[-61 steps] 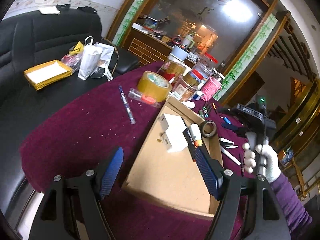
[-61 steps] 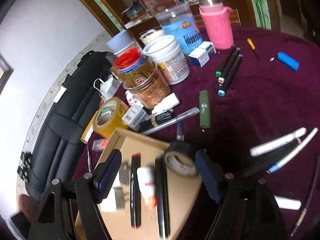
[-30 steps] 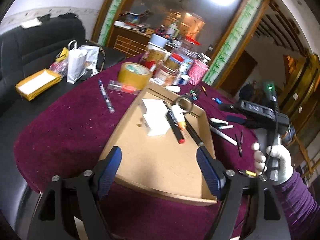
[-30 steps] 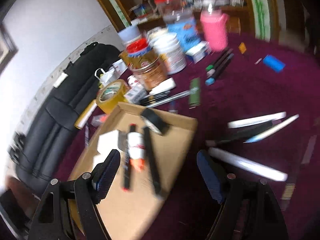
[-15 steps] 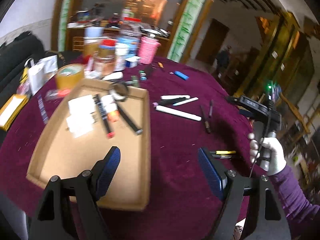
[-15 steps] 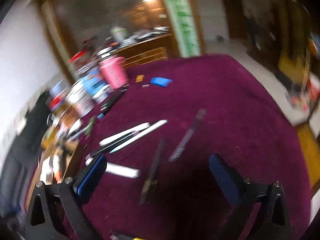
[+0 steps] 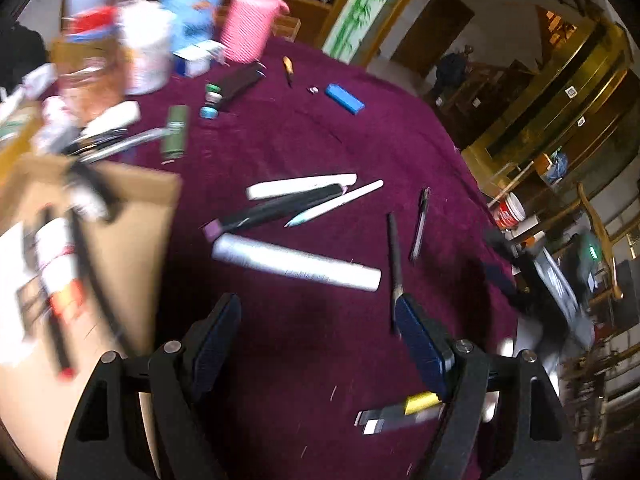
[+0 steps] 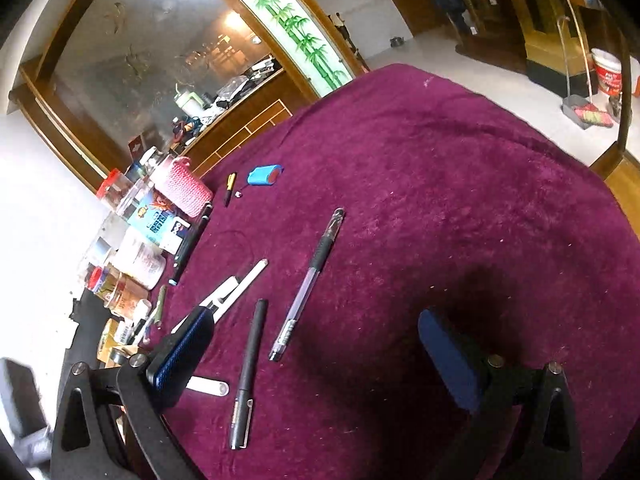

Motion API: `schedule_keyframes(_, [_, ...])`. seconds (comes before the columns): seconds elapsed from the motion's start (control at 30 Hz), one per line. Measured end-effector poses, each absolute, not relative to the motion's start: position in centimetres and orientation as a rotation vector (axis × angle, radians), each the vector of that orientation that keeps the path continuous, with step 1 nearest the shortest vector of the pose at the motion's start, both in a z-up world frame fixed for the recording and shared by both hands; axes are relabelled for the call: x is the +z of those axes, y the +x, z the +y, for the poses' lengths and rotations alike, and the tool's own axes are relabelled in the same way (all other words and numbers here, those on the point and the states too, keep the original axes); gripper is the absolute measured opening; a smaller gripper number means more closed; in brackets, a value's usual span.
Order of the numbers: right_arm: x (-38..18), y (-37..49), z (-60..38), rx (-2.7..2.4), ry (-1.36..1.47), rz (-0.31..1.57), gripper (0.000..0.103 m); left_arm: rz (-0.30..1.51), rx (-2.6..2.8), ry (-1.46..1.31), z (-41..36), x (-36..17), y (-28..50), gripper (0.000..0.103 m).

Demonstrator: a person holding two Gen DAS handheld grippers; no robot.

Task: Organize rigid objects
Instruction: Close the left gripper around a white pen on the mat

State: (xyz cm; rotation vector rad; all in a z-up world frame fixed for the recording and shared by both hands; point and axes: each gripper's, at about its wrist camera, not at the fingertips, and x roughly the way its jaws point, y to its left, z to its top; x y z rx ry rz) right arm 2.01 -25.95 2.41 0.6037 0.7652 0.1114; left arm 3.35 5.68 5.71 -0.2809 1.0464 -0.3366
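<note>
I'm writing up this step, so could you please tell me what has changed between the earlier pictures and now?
Both grippers swung away from the shallow cardboard tray toward the loose pens on the maroon tablecloth. The right gripper, which had just set a black tape roll in the tray, has just been opening and is empty. The left gripper stayed open and empty.

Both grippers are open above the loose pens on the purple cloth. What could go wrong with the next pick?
The black pen and the clear-barrelled pen lie close together, so the open right gripper might catch both. The white tube may roll when nudged. Thin pens on soft cloth may slip from the pads.
</note>
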Motion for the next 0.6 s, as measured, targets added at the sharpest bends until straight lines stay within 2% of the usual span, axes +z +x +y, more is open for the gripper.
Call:
schedule_keyframes(0.23, [1.7,2.1,-26.5,0.095,0.623,0.800,0.102,1.084,-0.288,0.007,1.3,2.5,12.3,0.078])
schedule_keyframes(0.4, [1.1,2.3,-27.2,0.090,0.669,0.822,0.102,1.113,-0.322,0.152,-0.6,0.6,13.1,0.080])
schedule_keyframes(0.5, [0.7,2.4,-27.1,0.090,0.676,0.838,0.102,1.087,-0.361,0.252,-1.8,0.7,10.7,0.058])
schedule_keyframes(0.53, [0.7,2.5,-27.0,0.091,0.674,0.842,0.102,1.084,-0.386,0.244,-1.9,0.9,9.7,0.044])
schedule_keyframes(0.6, [0.6,2.5,-26.9,0.090,0.670,0.847,0.102,1.103,-0.435,0.206,-1.7,1.1,8.2,0.036])
